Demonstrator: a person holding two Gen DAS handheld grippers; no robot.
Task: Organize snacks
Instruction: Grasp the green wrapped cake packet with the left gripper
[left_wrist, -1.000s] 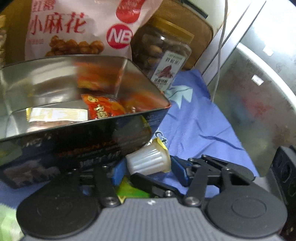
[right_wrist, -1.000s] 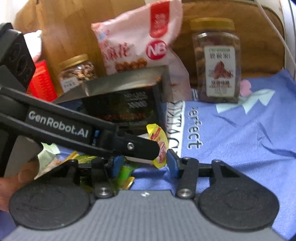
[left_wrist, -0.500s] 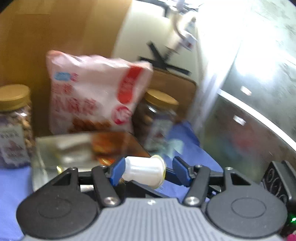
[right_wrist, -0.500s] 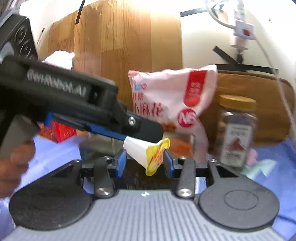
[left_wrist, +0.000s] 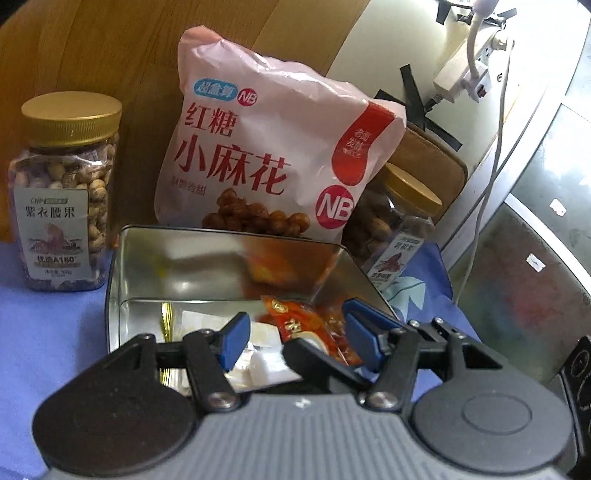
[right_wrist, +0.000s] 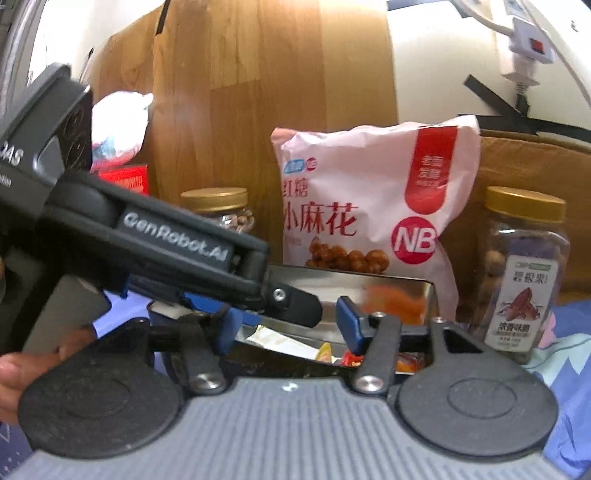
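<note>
Tin (left_wrist: 225, 258) open on top, access from above and near side. Far side blocked: pink snack bag (left_wrist: 273, 147) leans behind it, nut jar (left_wrist: 62, 192) far left, second jar (left_wrist: 399, 221) far right. Left gripper (right_wrist: 284, 306) crosses over the tin's near-left rim, blocking right gripper (right_wrist: 284, 325) there.

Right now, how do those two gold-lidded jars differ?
The left jar holds pale round nuts; the right jar holds darker brown ones. The left jar stands in full view; the right jar sits partly behind the pink snack bag. Both are clear, upright, capped and labelled.
</note>
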